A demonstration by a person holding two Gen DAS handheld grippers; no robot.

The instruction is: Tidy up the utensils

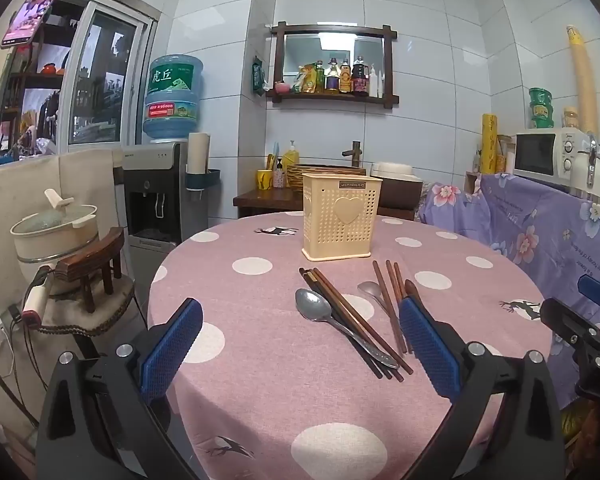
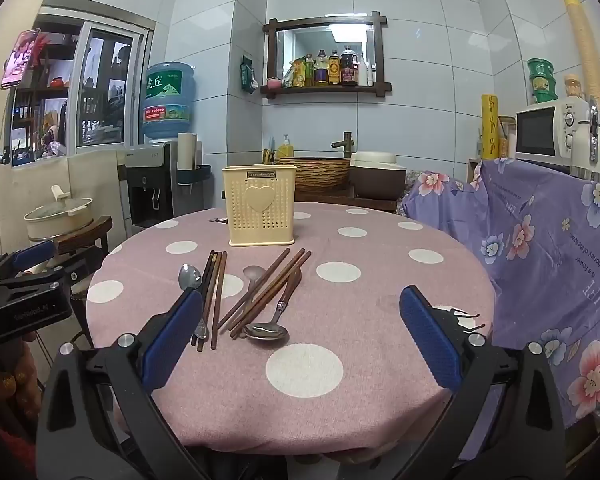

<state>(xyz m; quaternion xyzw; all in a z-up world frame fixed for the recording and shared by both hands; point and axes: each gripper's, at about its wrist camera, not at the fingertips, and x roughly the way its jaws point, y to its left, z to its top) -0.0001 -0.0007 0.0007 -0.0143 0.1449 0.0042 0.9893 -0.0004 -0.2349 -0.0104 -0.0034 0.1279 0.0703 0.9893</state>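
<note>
Both hand-held units hover at the near edge of the round table (image 2: 380, 400), which is covered by a pink cloth with white dots and deer prints. The left gripper (image 1: 300, 344) has its blue-padded jaws spread fully apart with nothing between the pads; the right gripper (image 2: 300, 332) stands likewise, wide apart and empty. In the right wrist view the left gripper's body shows at the left edge with a label too blurred to read.

The utensils lie loose on the cloth beyond the pads. A steel spoon (image 1: 314, 306) rests on a dark chopstick group (image 1: 352, 316). Just beside it lie brown chopsticks (image 2: 266, 288), a second spoon (image 2: 253, 273) and a wooden-handled spoon (image 2: 267, 331), bowl toward the camera.

Behind the utensils stands the cream perforated utensil holder (image 2: 260, 210), upright, with a raised heart and a plate reading "JIANHAO".

Farther back: a water bottle (image 1: 173, 96) with the characters "虎丘" on a dispenser, a microwave (image 2: 548, 130), and a purple floral cloth (image 2: 540, 240) printed "LIFE".
</note>
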